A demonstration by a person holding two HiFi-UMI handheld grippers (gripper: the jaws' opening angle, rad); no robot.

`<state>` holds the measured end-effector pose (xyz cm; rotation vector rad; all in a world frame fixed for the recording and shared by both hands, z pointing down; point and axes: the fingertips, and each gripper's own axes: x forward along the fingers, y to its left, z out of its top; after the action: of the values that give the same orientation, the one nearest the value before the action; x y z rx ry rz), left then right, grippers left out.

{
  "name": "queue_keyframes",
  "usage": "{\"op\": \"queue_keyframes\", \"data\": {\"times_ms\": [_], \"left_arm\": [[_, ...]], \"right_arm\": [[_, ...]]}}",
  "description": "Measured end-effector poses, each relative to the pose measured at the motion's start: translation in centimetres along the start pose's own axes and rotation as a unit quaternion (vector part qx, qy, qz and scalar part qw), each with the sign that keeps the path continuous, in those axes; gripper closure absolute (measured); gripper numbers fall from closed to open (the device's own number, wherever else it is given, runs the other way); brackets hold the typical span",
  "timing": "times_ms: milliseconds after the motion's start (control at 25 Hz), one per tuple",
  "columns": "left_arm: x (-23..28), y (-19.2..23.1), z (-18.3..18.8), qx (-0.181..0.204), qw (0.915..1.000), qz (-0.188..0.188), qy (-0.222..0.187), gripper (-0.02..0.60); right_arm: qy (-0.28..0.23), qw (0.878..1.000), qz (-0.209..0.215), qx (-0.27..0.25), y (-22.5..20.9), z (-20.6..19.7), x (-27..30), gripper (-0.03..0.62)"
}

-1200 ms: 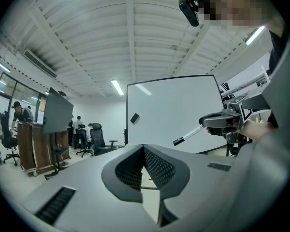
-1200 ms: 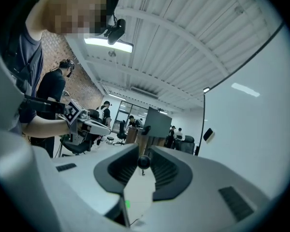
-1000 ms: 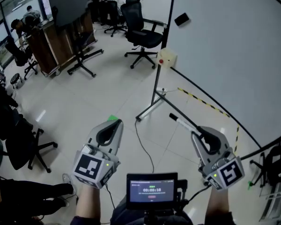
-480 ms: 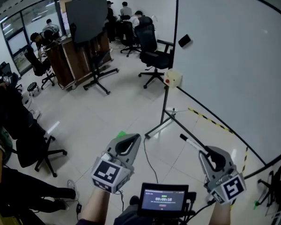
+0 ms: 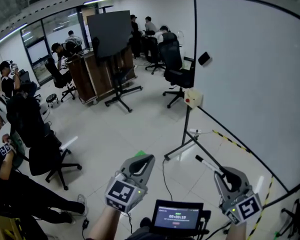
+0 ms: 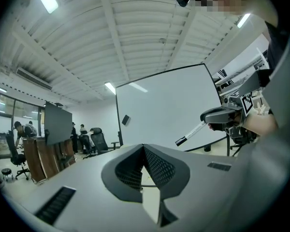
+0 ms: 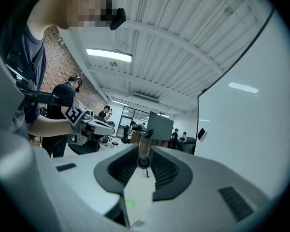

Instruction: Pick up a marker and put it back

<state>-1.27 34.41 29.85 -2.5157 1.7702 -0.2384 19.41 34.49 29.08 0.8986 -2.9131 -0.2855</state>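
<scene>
A white marker (image 5: 209, 165) with a black cap sticks forward and to the left out of my right gripper (image 5: 225, 173), whose jaws are shut on its barrel. In the right gripper view the marker (image 7: 144, 154) shows end-on between the pads. From the left gripper view, the marker (image 6: 193, 132) and the right gripper (image 6: 221, 116) appear at the right, in front of the whiteboard (image 6: 164, 110). My left gripper (image 5: 144, 160) is held low at the centre-left, shut with nothing in it. The left gripper (image 7: 97, 124) also shows in the right gripper view.
A large whiteboard (image 5: 250, 74) on a metal stand fills the right, with a black eraser (image 5: 204, 58) on it and a beige box (image 5: 193, 98) at its lower corner. Office chairs, a dark screen (image 5: 110, 34) on a stand, seated people and a floor cable (image 5: 165, 166) lie ahead and left.
The head view has tilted up, so more of the room shows and both grippers sit lower in the frame. The right gripper still holds the marker.
</scene>
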Motion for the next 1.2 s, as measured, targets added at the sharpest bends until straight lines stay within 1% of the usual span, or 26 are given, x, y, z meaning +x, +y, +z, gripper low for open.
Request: {"op": "queue_keyframes", "data": {"times_ms": [120,280,440,600,760,880,1000,1200], "left_arm": [[-0.3,0.7,-0.1,0.009,0.9999,0.008,0.004,0.581],[-0.9,-0.8,-0.6,0.013,0.9999,-0.002,0.007,0.581],[-2.0,0.2,-0.5,0.014,0.9996,0.025,0.008,0.581],[-3.0,1.4,-0.8,0.011,0.9988,0.047,-0.001,0.581],[-3.8,3.8,-1.0,0.006,0.9980,0.063,-0.011,0.581],[-3.0,6.3,-1.2,-0.006,0.9983,0.057,-0.012,0.581],[-2.1,8.2,-1.6,-0.004,0.9989,0.042,-0.018,0.581],[-3.0,11.9,-1.2,-0.006,0.9989,0.030,-0.035,0.581]], "right_arm": [[-0.010,1.000,0.008,0.007,0.0,0.3,0.4,0.503],[-0.024,1.000,0.008,0.006,0.0,0.1,-0.6,0.504],[-0.028,0.999,0.034,-0.003,0.0,0.2,0.9,0.503],[-0.015,0.998,0.054,-0.006,0.6,-0.4,2.3,0.503],[-0.016,0.998,0.064,-0.010,1.5,-0.1,4.7,0.503],[-0.004,0.998,0.066,-0.012,1.8,0.3,7.3,0.503],[0.006,0.998,0.058,-0.024,2.1,1.2,9.1,0.505],[0.004,0.998,0.043,-0.043,4.1,2.7,11.8,0.503]]}}
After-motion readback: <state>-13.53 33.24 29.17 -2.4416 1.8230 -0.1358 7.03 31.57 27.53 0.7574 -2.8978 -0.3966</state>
